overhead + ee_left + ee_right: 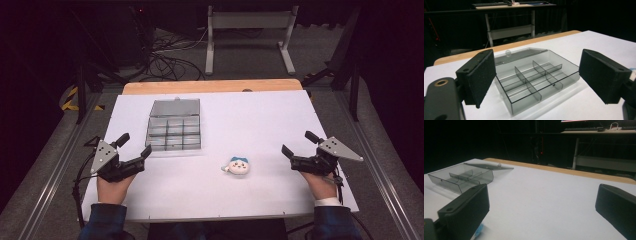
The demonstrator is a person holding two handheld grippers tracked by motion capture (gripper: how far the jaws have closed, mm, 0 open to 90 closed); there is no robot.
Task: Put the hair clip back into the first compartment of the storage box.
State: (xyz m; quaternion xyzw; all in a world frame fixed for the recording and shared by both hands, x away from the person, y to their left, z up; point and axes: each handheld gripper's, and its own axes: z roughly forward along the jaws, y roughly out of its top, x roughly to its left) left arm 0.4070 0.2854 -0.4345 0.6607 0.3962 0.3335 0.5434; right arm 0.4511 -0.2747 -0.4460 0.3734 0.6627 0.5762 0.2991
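Both hand-held grippers rest at the near edge of the white table (280, 107), jaws spread wide, nothing between them: left gripper (135, 145) just beside the organizer box, right gripper (300, 144) well apart from it. Clear plastic organizer box (174, 131), lid open and lying flat behind, nine compartments, all bare. Small blue-and-white plush toy (237, 166) lies between the grippers, nearer the right, long axis roughly across the table, blue top pointing away from the person.
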